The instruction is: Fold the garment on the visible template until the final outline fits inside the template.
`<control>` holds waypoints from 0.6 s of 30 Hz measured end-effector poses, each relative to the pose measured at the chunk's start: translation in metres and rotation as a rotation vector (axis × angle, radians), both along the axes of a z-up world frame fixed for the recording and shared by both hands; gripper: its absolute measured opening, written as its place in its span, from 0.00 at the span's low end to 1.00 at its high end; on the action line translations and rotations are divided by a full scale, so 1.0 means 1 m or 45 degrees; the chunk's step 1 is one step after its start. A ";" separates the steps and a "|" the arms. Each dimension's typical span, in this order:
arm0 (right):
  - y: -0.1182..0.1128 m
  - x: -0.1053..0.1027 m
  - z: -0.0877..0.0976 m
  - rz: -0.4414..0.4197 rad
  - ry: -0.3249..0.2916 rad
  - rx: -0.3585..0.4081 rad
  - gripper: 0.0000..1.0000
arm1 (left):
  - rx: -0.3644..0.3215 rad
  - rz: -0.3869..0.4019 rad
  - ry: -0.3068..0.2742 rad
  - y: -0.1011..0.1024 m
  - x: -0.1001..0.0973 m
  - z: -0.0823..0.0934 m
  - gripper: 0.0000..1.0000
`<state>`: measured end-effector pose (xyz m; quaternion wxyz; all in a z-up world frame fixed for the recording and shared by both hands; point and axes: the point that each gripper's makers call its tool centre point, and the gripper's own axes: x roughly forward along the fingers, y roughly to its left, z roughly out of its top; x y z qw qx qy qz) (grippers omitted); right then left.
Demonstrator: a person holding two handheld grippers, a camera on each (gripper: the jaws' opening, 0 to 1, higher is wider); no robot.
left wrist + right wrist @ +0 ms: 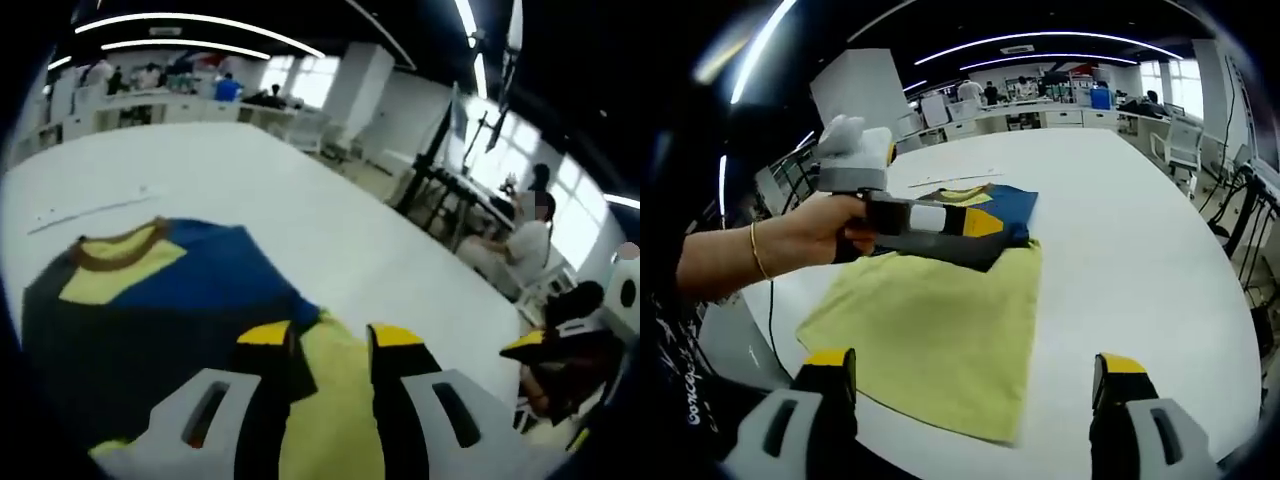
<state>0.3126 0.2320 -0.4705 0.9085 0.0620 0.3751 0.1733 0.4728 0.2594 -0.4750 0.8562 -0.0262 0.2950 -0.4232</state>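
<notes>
Broadly spread, the garment (940, 310) lies flat on a big white round table (1140, 230), its soft yellow-green body nearest the right gripper (978, 380) and its navy top with a brown collar (120, 250) farther off. Between the yellow-tipped jaws of the left gripper (330, 345) a fold of the yellow cloth runs, with navy fabric just beside; those jaws stand narrow on it. In the right gripper view, a hand (825, 235) holds that left gripper over the navy part. Right gripper's jaws stand wide apart, bare. Beyond, an open-plan room with desks, strip lights and seated people (520, 240).
</notes>
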 end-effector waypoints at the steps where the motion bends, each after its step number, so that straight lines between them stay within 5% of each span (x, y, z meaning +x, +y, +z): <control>1: 0.000 0.000 0.000 0.003 0.000 -0.001 0.99 | 0.006 0.000 -0.011 0.002 0.001 0.001 0.43; 8: 0.002 0.008 0.005 0.034 -0.019 -0.011 0.99 | 0.031 -0.007 -0.105 0.020 0.002 0.019 0.79; 18: 0.009 0.015 0.010 0.106 -0.037 -0.031 0.99 | 0.015 0.052 -0.167 0.066 0.001 0.048 0.99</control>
